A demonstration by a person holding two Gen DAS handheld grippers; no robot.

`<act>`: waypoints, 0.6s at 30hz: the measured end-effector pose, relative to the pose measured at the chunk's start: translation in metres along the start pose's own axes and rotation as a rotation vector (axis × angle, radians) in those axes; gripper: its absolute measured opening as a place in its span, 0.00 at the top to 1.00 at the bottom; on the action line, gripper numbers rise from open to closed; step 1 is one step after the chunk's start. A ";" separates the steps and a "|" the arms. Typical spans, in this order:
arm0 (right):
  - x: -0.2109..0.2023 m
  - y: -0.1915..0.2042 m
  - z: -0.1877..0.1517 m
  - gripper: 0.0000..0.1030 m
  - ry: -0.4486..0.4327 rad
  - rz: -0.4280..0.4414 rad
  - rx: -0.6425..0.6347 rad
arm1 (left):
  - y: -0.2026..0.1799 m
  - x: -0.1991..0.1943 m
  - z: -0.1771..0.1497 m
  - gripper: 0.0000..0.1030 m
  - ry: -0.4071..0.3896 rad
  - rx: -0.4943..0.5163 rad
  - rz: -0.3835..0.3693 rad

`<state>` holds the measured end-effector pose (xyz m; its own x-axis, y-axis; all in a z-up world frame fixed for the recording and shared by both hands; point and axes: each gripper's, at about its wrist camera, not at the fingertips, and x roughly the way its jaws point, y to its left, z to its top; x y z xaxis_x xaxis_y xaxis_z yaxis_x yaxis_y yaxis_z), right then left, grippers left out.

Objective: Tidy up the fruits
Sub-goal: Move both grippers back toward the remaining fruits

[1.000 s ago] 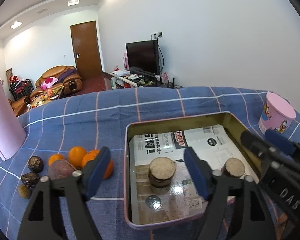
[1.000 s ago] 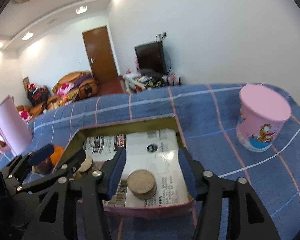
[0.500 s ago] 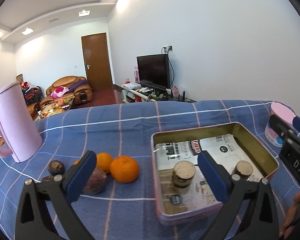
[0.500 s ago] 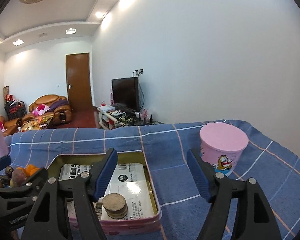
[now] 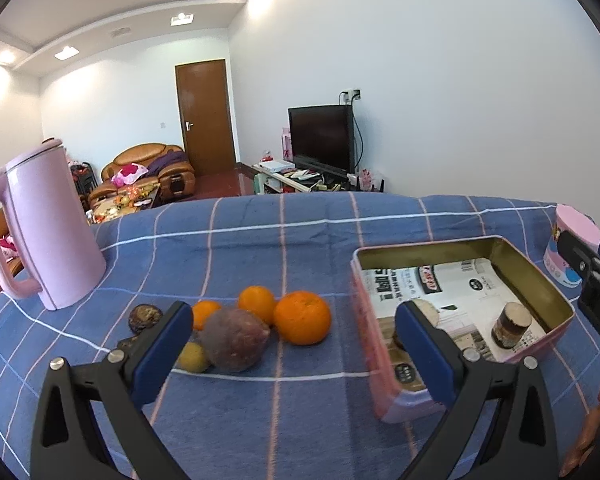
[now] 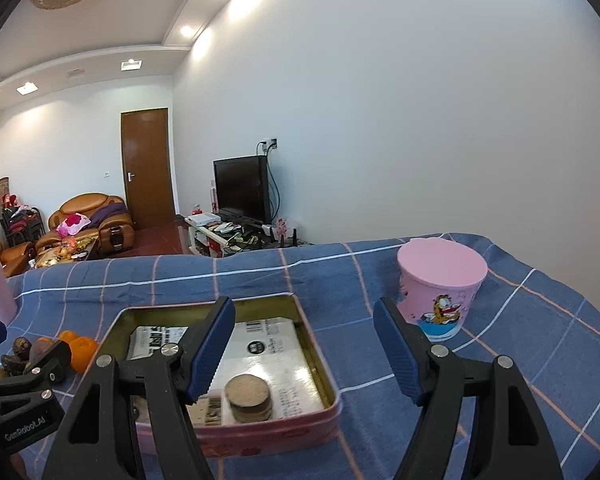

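On the blue checked cloth lies a fruit pile: a large orange (image 5: pixel 303 318), two smaller oranges (image 5: pixel 257 305), a purple passion fruit (image 5: pixel 235 339), a small yellow fruit (image 5: pixel 192 357) and dark brown fruits (image 5: pixel 144 316). My left gripper (image 5: pixel 292 332) hovers just short of the pile, open wide and holding nothing. To the right sits a paper-lined tin (image 5: pixel 420 246) with two brown-topped round pieces (image 5: pixel 511 325) inside. My right gripper (image 6: pixel 304 332) is open over the tin's near right corner (image 6: pixel 320 360), one round piece (image 6: pixel 247 396) below it.
A tall pink kettle (image 5: pixel 48 232) stands at the far left of the table. Right of the tin is a pink lidded cartoon cup (image 6: pixel 440 296). The table's far edge drops off toward a living room with a sofa and a TV.
Both grippers drew back from the tin and spread wider, leaving the round pieces inside. The left view swung left, so the fruit pile now sits between its fingers. The right view tilted up.
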<state>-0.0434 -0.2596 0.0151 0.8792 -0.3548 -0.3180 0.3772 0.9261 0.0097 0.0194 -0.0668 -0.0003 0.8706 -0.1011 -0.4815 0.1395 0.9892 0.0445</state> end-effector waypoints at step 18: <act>-0.015 0.062 -0.011 0.29 0.063 0.083 0.018 | 0.060 0.001 -0.009 0.00 0.036 -0.045 0.039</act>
<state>-0.0364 -0.1955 0.0099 0.8881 -0.2672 -0.3741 0.3089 0.9495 0.0552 0.0247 -0.0063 -0.0059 0.8575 -0.0597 -0.5111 0.0839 0.9962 0.0243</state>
